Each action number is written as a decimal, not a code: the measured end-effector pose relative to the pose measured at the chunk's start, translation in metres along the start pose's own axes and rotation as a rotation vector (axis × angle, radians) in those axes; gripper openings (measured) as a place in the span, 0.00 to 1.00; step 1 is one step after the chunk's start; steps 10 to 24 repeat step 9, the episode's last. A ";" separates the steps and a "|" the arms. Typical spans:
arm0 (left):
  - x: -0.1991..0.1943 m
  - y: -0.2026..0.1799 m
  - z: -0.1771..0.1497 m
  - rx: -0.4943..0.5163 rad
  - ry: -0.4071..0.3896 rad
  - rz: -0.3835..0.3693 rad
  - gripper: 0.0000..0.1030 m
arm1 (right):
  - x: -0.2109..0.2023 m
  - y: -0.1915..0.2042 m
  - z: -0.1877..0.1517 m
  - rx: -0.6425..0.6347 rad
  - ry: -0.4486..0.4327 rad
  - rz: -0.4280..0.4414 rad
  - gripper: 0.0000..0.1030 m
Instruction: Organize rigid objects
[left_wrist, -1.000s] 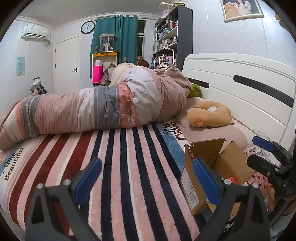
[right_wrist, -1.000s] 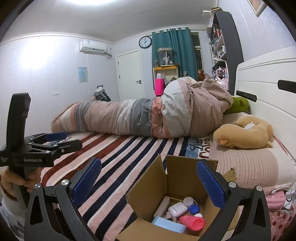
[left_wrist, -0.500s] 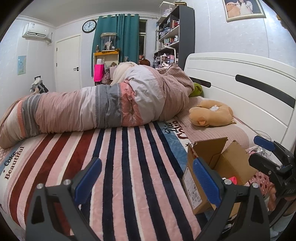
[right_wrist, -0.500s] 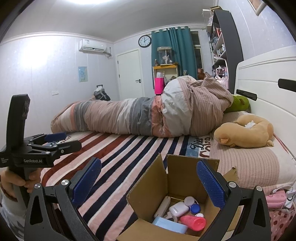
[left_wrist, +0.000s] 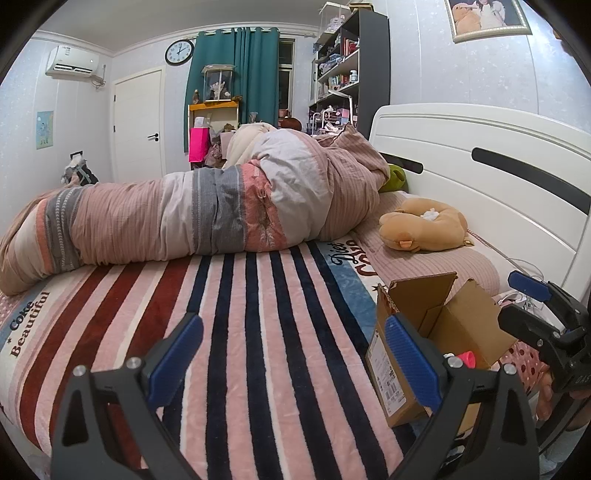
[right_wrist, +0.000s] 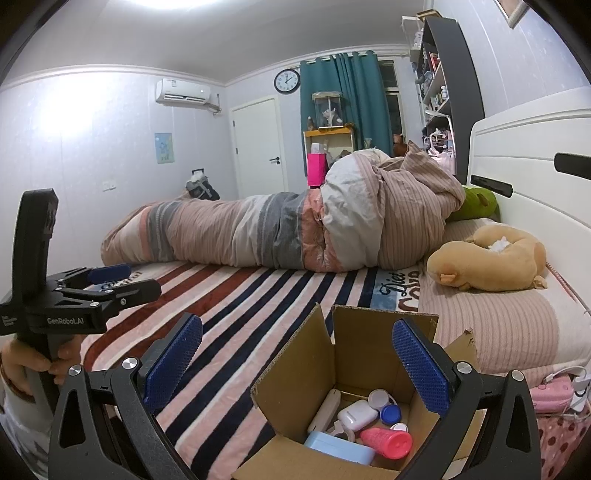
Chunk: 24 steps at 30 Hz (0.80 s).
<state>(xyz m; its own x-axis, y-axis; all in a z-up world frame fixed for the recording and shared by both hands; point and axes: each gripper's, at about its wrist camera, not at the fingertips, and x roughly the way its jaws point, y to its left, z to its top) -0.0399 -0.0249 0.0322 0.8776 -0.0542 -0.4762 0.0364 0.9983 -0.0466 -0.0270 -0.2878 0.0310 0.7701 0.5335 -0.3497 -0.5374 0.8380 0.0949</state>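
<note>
An open cardboard box (right_wrist: 362, 350) stands on the striped bedspread; it also shows in the left wrist view (left_wrist: 402, 373). Inside lie a pink bottle (right_wrist: 388, 442), a white case (right_wrist: 357, 414), a light blue case (right_wrist: 338, 446), a blue cap (right_wrist: 390, 413) and other small items. My right gripper (right_wrist: 297, 363) is open and empty, held above the box. My left gripper (left_wrist: 293, 360) is open and empty over the bedspread, left of the box. The left gripper also shows in the right wrist view (right_wrist: 110, 282), and the right gripper in the left wrist view (left_wrist: 532, 306).
A rolled pink and grey duvet (left_wrist: 207, 214) lies across the bed. A tan plush toy (right_wrist: 491, 258) rests on the pillow by the white headboard (left_wrist: 480, 166). A pink pouch (right_wrist: 552, 393) and cables lie at the right bed edge.
Both views drift slightly; the left gripper has shifted a little so the pink bottle in the box now shows. Both grippers stay open and empty.
</note>
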 end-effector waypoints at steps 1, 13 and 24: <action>0.000 -0.001 0.000 -0.001 0.000 0.000 0.95 | 0.000 -0.001 0.001 -0.001 0.000 0.000 1.00; 0.000 -0.002 0.000 -0.001 0.000 0.007 0.95 | 0.001 0.000 0.000 0.002 0.002 -0.002 1.00; 0.000 -0.002 0.000 -0.001 0.000 0.007 0.95 | 0.001 0.000 0.000 0.002 0.002 -0.002 1.00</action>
